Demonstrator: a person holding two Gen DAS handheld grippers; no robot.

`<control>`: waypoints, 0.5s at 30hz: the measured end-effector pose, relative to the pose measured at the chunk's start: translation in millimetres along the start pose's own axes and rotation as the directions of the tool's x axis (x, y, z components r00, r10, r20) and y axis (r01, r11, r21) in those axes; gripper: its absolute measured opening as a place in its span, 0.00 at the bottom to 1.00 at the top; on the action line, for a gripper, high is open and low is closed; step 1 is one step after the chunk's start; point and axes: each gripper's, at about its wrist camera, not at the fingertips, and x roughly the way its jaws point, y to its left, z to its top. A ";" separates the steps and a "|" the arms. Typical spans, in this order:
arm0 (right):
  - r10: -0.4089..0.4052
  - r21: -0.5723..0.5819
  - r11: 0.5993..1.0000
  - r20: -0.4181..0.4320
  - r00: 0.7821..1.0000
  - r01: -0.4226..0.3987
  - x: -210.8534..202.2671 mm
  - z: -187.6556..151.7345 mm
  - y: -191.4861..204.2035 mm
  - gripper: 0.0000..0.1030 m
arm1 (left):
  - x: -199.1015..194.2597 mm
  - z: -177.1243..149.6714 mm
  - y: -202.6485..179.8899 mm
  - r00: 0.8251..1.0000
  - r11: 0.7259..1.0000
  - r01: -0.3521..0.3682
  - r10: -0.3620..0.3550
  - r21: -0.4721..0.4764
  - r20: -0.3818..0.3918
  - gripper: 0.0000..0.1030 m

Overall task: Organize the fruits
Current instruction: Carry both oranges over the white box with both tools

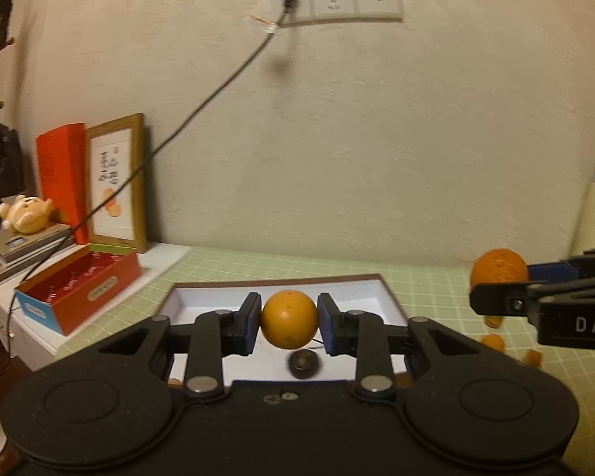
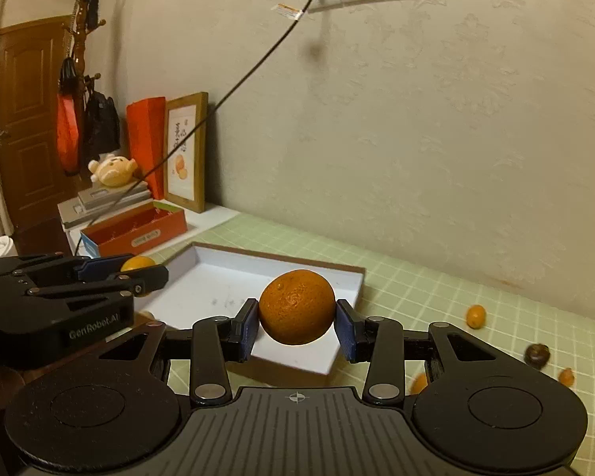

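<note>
My left gripper [image 1: 289,324] is shut on a small smooth orange fruit [image 1: 289,319] and holds it over the shallow white tray [image 1: 202,297]. A dark round fruit [image 1: 303,363] lies in the tray below it. In the right wrist view my right gripper [image 2: 296,319] is shut on a larger rough-skinned mandarin [image 2: 296,306], above the tray's [image 2: 218,273] near right corner. The right gripper and its mandarin [image 1: 499,267] also show at the right edge of the left wrist view. The left gripper [image 2: 146,273] with its fruit [image 2: 137,263] shows at the left of the right wrist view.
Small orange fruits [image 2: 476,315] and a dark fruit [image 2: 537,355] lie scattered on the green checked mat [image 2: 416,289] right of the tray. An open red box [image 1: 79,289], a framed picture [image 1: 117,182], books and a plush toy [image 1: 25,214] stand at the left. A black cable [image 1: 202,107] hangs from the wall socket.
</note>
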 end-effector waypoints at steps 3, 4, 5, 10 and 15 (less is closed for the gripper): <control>0.013 0.002 1.000 0.003 1.000 -0.013 8.4 3.3 4.9 0.40 | 4.2 3.0 11.4 1.000 1.000 -0.029 0.029 -0.008 0.005 0.20; 0.017 -0.001 1.000 0.002 1.000 -0.017 12.9 5.0 7.3 0.40 | 6.1 4.2 15.2 0.999 0.999 -0.038 0.038 -0.009 0.006 0.20; 0.020 -0.002 1.000 0.004 1.000 -0.020 15.0 6.9 8.3 0.40 | 7.6 4.8 18.9 0.999 0.999 -0.049 0.049 -0.007 0.010 0.20; 0.028 -0.016 0.999 0.014 0.999 -0.028 32.2 16.0 16.3 0.40 | 23.3 10.3 35.7 0.993 0.994 -0.113 0.113 0.003 0.026 0.20; 0.013 -0.024 1.000 0.022 1.000 -0.012 54.7 24.8 17.5 0.40 | 42.0 7.9 52.1 0.988 0.988 -0.153 0.153 -0.031 -0.007 0.20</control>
